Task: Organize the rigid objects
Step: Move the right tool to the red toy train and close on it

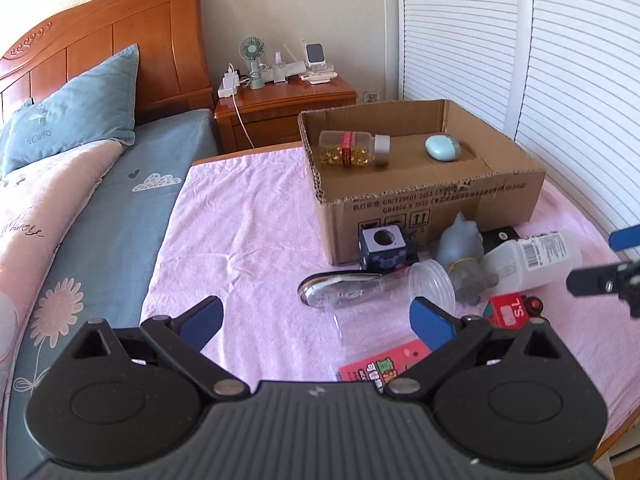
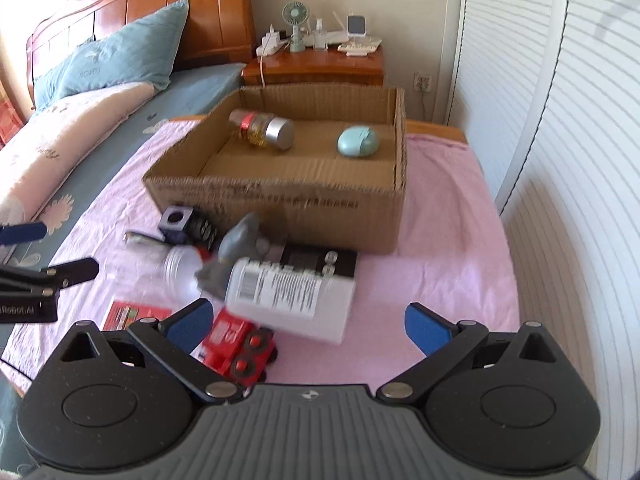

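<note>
Both grippers hang with jaws spread wide and nothing between the pads: the left gripper [image 1: 316, 320] over a clear plastic cup [image 1: 394, 300] lying on its side, the right gripper [image 2: 308, 322] just above a red toy truck [image 2: 240, 350] and a white bottle [image 2: 292, 298]. These lie in a loose heap on the pink cloth [image 1: 248, 232] covering the surface, together with a dark cube [image 1: 386, 250], a grey figure [image 1: 460, 240] and a red card [image 1: 384, 362]. Just behind the heap stands an open cardboard box [image 1: 432, 204]; inside it lie a capsule jar [image 1: 354, 149] and a pale blue oval case [image 1: 442, 147], well apart.
</note>
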`<state>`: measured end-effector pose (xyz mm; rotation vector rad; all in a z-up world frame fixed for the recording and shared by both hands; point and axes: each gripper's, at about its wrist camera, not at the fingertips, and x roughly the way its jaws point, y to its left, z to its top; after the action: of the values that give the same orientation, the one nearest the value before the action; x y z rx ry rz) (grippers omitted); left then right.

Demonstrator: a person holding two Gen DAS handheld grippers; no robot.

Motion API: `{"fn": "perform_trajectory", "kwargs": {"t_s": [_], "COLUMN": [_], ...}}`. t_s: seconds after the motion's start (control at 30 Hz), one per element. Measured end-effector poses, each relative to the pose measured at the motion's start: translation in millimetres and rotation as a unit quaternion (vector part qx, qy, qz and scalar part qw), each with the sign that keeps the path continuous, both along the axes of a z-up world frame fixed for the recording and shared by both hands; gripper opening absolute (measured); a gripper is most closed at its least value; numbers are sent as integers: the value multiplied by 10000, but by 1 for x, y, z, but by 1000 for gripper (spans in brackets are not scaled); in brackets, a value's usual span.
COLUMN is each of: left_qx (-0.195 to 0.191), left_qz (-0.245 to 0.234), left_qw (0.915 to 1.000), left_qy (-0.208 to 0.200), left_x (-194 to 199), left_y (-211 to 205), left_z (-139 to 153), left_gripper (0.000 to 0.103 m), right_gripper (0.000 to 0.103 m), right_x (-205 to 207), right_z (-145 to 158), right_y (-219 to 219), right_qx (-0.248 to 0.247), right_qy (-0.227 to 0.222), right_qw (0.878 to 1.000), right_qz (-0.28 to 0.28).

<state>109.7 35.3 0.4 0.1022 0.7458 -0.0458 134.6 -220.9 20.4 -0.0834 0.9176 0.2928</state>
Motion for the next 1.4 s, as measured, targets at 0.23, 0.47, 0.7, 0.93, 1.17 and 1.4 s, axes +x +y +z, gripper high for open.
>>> {"fn": "perform_trajectory", "kwargs": {"t_s": [0.23, 0.47, 0.7, 0.93, 1.17, 1.4], "left_qx": [-311, -472, -542, -582, -455, -423], "left_qz": [68, 62, 42, 10, -93, -123], "left_qw": [9995, 9988, 9982, 9973, 9955, 9910], "left_qy": [72, 106, 241, 449, 828, 1265], "left_x": [-12, -16, -15, -9, 3, 22], "left_y": [9, 18, 19, 12, -7, -29], "left_z": [-3, -4, -9, -16, -32, -51], "left_gripper": [99, 99, 99, 99, 99, 99], "right_gripper": [103, 103, 103, 103, 103, 103], "right_x": [-12, 2, 8, 0, -19, -16], "right_z": [-46, -59, -76, -73, -75, -76], "right_y": [29, 52, 61, 33, 17, 15], "right_qx": [-81, -120, -603, -577, -539, -526], "right_qy": [375, 203, 52, 198, -68, -40], "right_qw": [9992, 9985, 9938, 9922, 9965, 9978], "right_qz": [-88, -490, -928, -1088, -630, -407]}}
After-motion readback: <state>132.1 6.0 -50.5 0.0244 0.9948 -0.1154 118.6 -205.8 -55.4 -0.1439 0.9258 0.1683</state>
